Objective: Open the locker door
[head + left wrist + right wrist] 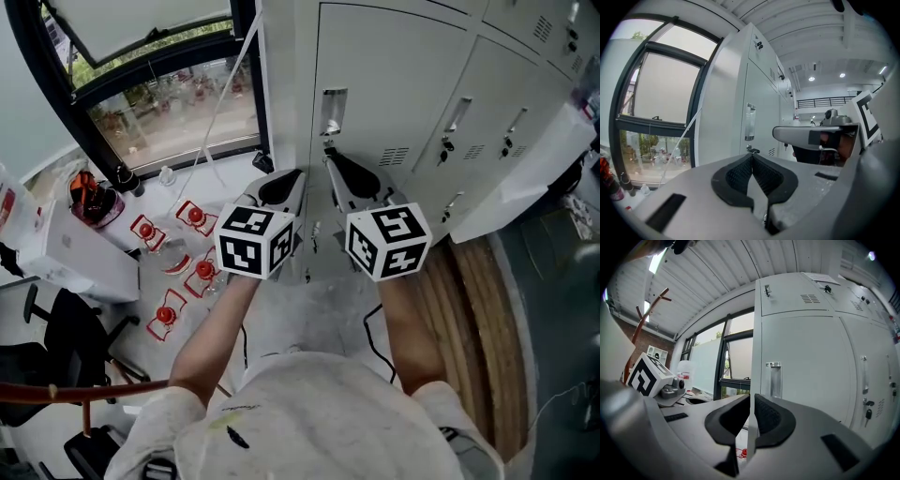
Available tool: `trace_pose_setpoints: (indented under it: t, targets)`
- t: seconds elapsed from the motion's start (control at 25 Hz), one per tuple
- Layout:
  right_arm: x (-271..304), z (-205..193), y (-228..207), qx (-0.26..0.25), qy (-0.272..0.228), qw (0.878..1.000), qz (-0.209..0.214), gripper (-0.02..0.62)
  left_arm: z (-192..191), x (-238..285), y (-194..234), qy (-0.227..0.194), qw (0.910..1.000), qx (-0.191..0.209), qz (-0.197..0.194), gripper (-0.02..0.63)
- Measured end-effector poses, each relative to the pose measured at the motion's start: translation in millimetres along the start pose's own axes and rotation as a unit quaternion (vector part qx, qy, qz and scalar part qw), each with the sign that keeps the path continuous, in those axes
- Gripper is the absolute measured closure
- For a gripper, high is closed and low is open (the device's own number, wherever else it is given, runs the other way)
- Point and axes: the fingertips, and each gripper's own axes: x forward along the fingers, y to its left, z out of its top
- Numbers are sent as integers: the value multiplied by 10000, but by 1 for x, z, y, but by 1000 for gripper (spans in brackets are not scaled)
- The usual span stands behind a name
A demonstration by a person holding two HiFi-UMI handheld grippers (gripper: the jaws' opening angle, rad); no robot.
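Grey metal lockers (487, 84) fill the upper right of the head view, a large window (178, 112) takes the upper left, and several bottles with red caps (192, 217) stand on the pale floor (309, 319) at the left. The locker door (394, 84) of the task is the tall one at the top centre, and it looks fully closed, flush with its neighbours. Its upright handle (333, 111) sits near the door's left edge. The left gripper (751, 157) has its jaws pressed together with nothing between them. The right gripper (752, 399) is closed in the same way, with only a thin slit between the pads and no object in it. Both point toward the door and appear near it, but not touching. I judge that this is the approach step and the opening itself is not begun. The next move probably calls for one gripper to part its jaws, reach the handle, close on it or hook it, and then pull outward. The small part just under the handle may be a lock or a key, but it is too small to tell. The marker cubes (255, 241) cover the lower door in the head view, and I cannot tell on which side the hinges are.
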Motion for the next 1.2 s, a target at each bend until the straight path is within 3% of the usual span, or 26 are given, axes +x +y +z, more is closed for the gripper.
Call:
trace_pose_setpoints:
  t: [0.16,0.32,1.2]
  targets:
    - [16,-2,-11,34,2,9999,-108,584,1,13,13,-2,10000,18,-70,600]
    - [34,-3,-15,-8,117,9999,-52,476,3,21,23,2,9999,36,-132,600]
    - [81,2,-33,-17,32,9999,-149,436,0,45,58,14,9997,-1,-250,600]
